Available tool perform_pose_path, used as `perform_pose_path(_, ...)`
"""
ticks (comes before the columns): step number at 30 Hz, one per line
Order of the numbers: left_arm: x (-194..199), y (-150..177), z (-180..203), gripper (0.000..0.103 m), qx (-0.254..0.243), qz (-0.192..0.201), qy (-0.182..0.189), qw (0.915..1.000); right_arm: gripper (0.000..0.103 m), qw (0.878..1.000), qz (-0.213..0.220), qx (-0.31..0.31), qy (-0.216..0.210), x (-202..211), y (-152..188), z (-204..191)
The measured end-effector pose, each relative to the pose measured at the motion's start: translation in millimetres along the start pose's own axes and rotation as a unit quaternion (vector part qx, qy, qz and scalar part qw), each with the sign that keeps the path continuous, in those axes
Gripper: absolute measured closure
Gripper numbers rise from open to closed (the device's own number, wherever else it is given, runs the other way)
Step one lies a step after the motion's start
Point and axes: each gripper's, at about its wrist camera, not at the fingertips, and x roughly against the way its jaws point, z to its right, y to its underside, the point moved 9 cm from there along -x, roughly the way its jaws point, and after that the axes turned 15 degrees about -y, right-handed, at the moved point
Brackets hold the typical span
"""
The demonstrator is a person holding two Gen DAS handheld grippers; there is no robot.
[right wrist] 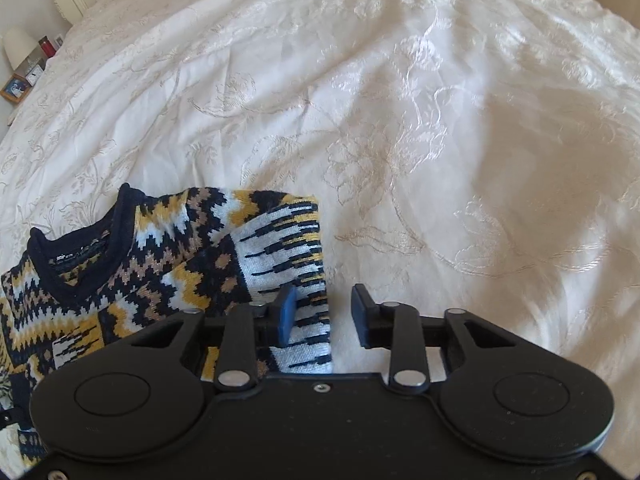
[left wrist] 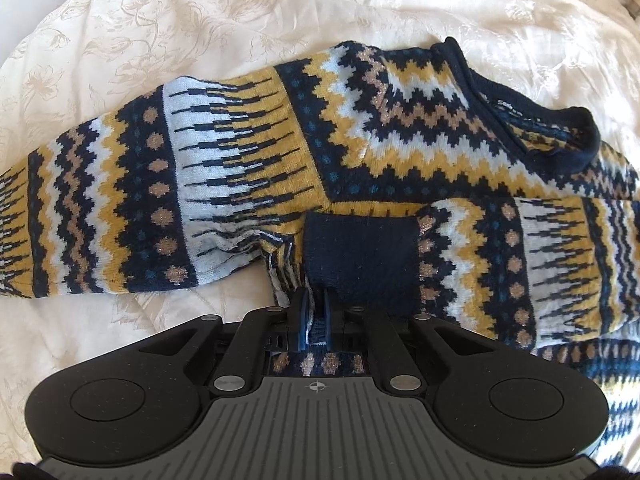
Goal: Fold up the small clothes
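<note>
A small knitted sweater (left wrist: 360,128) in navy, yellow, white and tan zigzags lies on the bed, its navy collar (left wrist: 552,128) to the right. One sleeve stretches left; the other is folded across the body, its navy cuff (left wrist: 360,256) in front of me. My left gripper (left wrist: 315,312) is shut on the cuff's near edge. In the right wrist view the sweater (right wrist: 160,264) lies at the lower left with its collar (right wrist: 76,248) towards the left. My right gripper (right wrist: 324,316) stands open over the sweater's folded right edge, one finger above the fabric, the other over the bedspread.
A cream embroidered bedspread (right wrist: 400,120) covers the whole bed with wide free surface beyond and to the right of the sweater. At the far left a bedside table (right wrist: 24,76) carries a lamp, a picture frame and small items.
</note>
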Motion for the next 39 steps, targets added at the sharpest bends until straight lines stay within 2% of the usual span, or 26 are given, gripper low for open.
perform_pose_path(4, -5.0, -1.5, 1.5, 0.091, -0.020, -0.004, -0.008, 0.9998, 0.100, 0.995, -0.005, 0.057, 0.085, -1.4, -4.1, 11.4)
perform_pose_path(5, -6.3, -1.9, 1.9, 0.091, -0.023, -0.005, -0.010, 0.9997, 0.100, 0.995, -0.005, 0.046, 0.084, 0.3, -4.9, 15.2)
perform_pose_path(7, -8.7, -2.7, 3.4, 0.089, -0.028, -0.006, -0.012, 0.9995, 0.099, 0.999, 0.007, 0.009, 0.053, 9.7, -6.3, 17.8)
perform_pose_path(9, -10.1, -3.7, 3.0, 0.083, -0.030, -0.005, -0.019, 0.9994, 0.087, 1.000, 0.020, -0.007, 0.022, 21.2, -4.6, 11.1)
perform_pose_path(13, -13.9, -4.0, 6.4, 0.081, -0.040, 0.001, -0.028, 0.9988, 0.086, 1.000, 0.019, -0.007, -0.007, 33.7, 17.3, -9.5)
perform_pose_path(14, -14.0, -3.7, 7.7, 0.081, -0.043, 0.004, -0.030, 0.9986, 0.084, 1.000, 0.011, -0.007, -0.006, 32.5, 24.6, -12.6)
perform_pose_path(15, -13.8, -3.5, 9.5, 0.080, -0.048, 0.007, -0.034, 0.9983, 0.073, 1.000, 0.000, -0.004, -0.004, 30.1, 35.6, -12.4)
perform_pose_path(17, -13.5, -2.5, 13.4, 0.079, -0.057, 0.016, -0.041, 0.9974, 0.057, 1.000, -0.026, 0.005, 0.016, 21.3, 54.0, -6.9)
perform_pose_path(19, -13.0, -1.7, 16.5, 0.073, -0.067, 0.026, -0.057, 0.9958, 0.057, 0.998, -0.041, 0.022, 0.039, 17.4, 68.5, -2.3)
perform_pose_path(20, -11.7, 0.4, 14.8, 0.057, -0.072, 0.032, -0.078, 0.9938, 0.057, 0.998, -0.041, 0.030, 0.047, 18.5, 72.3, -2.1)
perform_pose_path(21, -10.4, 0.3, 12.8, 0.032, -0.074, 0.039, -0.109, 0.9905, 0.057, 0.997, -0.042, 0.033, 0.053, 21.0, 75.6, -2.6)
perform_pose_path(22, -12.0, 0.5, 9.6, 0.020, -0.075, 0.046, -0.139, 0.9864, 0.057, 0.997, -0.041, 0.035, 0.058, 24.6, 77.9, -3.7)
perform_pose_path(23, -14.2, 0.8, 7.3, 0.007, -0.077, 0.051, -0.154, 0.9838, 0.056, 0.997, -0.037, 0.034, 0.060, 29.1, 78.8, -5.6)
perform_pose_path(25, -17.6, 1.4, 4.4, 0.006, -0.067, 0.049, -0.139, 0.9868, 0.055, 0.998, -0.022, 0.032, 0.058, 39.8, 79.0, -11.1)
perform_pose_path(27, -19.7, 2.0, -0.3, 0.006, -0.045, 0.035, -0.121, 0.9910, 0.044, 0.998, -0.002, 0.032, 0.053, 51.1, 77.4, -20.1)
perform_pose_path(31, -16.8, 4.2, -12.4, 0.009, -0.025, 0.031, -0.079, 0.9960, 0.030, 0.996, 0.041, 0.061, 0.044, 73.8, 75.5, -48.5)
perform_pose_path(33, -10.5, 7.9, -21.8, 0.016, -0.002, 0.031, -0.046, 0.9985, 0.021, 0.995, 0.054, 0.077, 0.035, 80.2, 75.8, -64.7)
perform_pose_path(36, -0.9, 17.9, -49.0, 0.017, 0.052, 0.031, -0.005, 0.9982, 0.012, 0.993, 0.072, 0.095, 0.016, 88.1, 79.7, -88.3)
perform_pose_path(39, 4.3, 28.3, -87.9, 0.017, 0.102, 0.029, 0.006, 0.9944, 0.005, 0.991, 0.085, 0.108, 0.001, 91.5, 86.0, -109.3)
